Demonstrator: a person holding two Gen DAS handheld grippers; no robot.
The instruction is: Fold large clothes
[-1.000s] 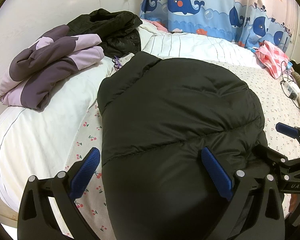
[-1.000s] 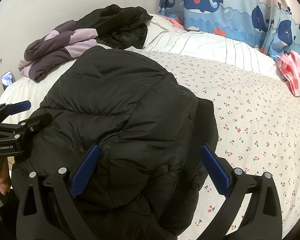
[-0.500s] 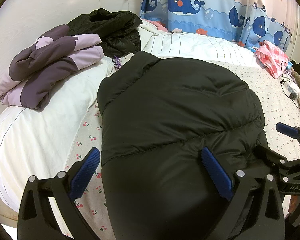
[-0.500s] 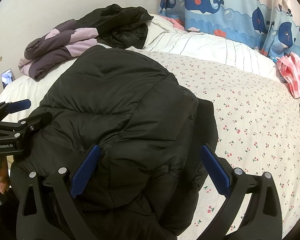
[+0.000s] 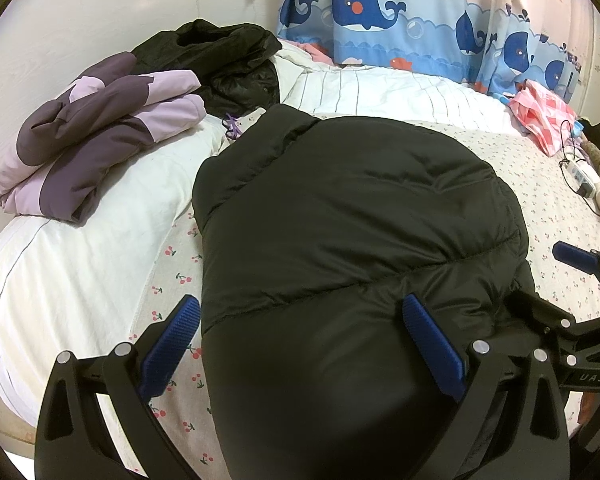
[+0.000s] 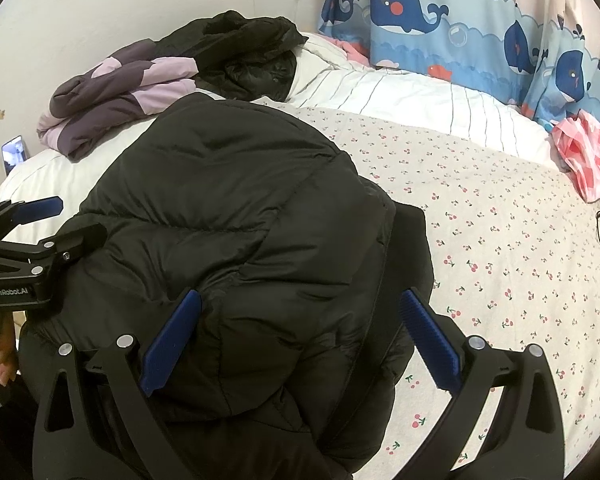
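Observation:
A big black puffer jacket (image 5: 352, 232) lies folded on the cherry-print bed sheet (image 5: 168, 264), collar toward the far left. It also fills the right wrist view (image 6: 236, 232). My left gripper (image 5: 300, 316) is open, its blue pads straddling the jacket's near left edge, holding nothing. My right gripper (image 6: 300, 312) is open over the jacket's near right part, empty. Each gripper shows in the other's view: the right gripper at the right edge (image 5: 572, 280), the left gripper at the left edge (image 6: 32, 236).
A folded purple and lilac jacket (image 5: 92, 148) and a crumpled black jacket (image 5: 228, 64) lie at the far left by the wall. A pink checked cloth (image 5: 544, 116) and a power strip with cable (image 5: 580, 176) lie at the right. A whale curtain (image 5: 400, 16) hangs behind.

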